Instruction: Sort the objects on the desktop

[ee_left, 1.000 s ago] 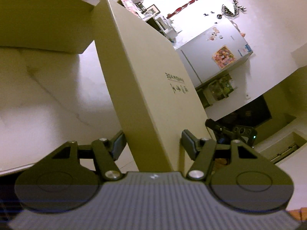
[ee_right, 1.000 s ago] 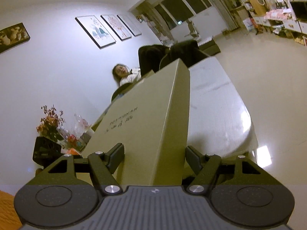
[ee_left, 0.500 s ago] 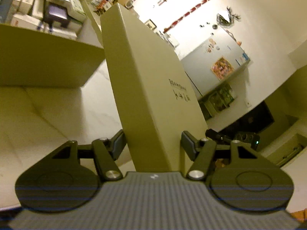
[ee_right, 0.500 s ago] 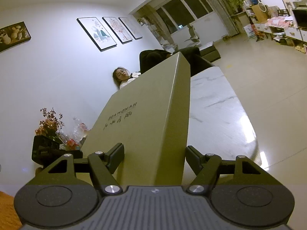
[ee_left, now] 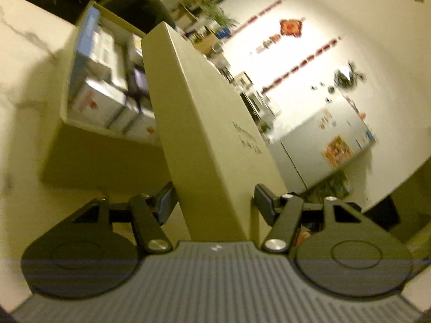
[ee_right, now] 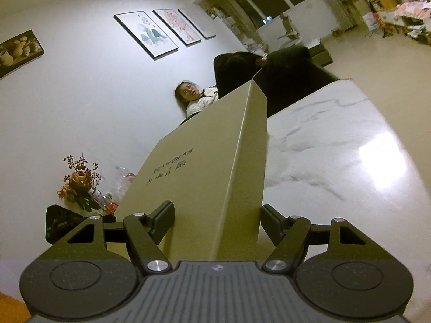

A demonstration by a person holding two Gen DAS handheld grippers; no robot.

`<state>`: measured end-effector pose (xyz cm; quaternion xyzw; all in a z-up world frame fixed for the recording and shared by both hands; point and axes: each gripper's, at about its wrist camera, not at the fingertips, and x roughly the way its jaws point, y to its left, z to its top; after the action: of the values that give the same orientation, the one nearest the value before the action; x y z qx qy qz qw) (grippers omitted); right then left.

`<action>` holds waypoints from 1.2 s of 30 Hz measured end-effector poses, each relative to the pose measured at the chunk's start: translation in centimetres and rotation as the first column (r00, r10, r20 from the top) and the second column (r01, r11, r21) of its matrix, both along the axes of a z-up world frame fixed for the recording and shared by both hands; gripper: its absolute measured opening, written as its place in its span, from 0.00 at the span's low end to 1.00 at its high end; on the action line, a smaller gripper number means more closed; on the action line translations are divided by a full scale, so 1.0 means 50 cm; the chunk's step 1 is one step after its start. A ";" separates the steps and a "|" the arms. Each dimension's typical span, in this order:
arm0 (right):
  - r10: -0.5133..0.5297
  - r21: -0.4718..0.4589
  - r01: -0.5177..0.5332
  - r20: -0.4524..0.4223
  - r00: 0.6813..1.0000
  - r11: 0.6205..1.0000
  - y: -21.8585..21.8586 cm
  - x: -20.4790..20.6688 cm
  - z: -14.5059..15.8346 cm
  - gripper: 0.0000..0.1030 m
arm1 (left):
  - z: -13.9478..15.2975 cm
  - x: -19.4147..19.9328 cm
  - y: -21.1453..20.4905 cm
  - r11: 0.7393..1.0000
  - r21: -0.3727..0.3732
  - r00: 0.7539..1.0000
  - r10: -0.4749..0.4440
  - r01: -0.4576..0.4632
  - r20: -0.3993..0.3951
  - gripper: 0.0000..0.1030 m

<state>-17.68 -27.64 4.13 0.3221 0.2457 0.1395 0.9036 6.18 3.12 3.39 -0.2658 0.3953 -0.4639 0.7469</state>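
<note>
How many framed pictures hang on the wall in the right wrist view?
4. One dark-framed picture at the far left edge, then a row of three to its right: the largest, a middle one, and a narrow one nearest the window. Others may lie outside the frame.

One lid (ee_left: 215, 140); one open box (ee_left: 80, 123); three framed prints (ee_right: 146, 33)
</note>
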 end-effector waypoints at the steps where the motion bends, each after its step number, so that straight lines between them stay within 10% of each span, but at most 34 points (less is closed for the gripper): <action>1: 0.007 0.005 -0.007 -0.002 1.000 1.000 0.005 0.022 0.003 0.71 | 0.003 0.012 0.007 1.000 -0.002 1.000 0.015 -0.015 -0.002 0.59; 13: 0.047 -0.031 -0.046 0.012 0.999 0.998 0.085 0.264 0.033 0.71 | 0.014 0.162 0.063 0.985 0.006 0.984 0.175 -0.175 -0.029 0.59; 21: 0.040 -0.040 -0.040 0.003 0.999 0.998 0.106 0.336 0.016 0.71 | 0.007 0.209 0.067 0.977 0.009 0.976 0.213 -0.213 -0.051 0.58; 26: 0.009 -0.198 0.003 0.058 0.998 0.980 0.143 0.353 0.027 0.70 | -0.006 0.229 0.067 0.976 -0.017 0.973 0.216 -0.218 -0.079 0.57; 36: -0.045 -0.133 0.053 0.059 0.997 0.990 0.124 0.380 0.004 0.72 | -0.020 0.235 0.071 0.976 -0.040 0.972 0.207 -0.213 -0.113 0.56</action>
<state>1.32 -21.44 4.35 0.2624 0.2214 0.1093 0.9328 17.94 6.68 2.41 -0.3501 0.3927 -0.3772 0.7622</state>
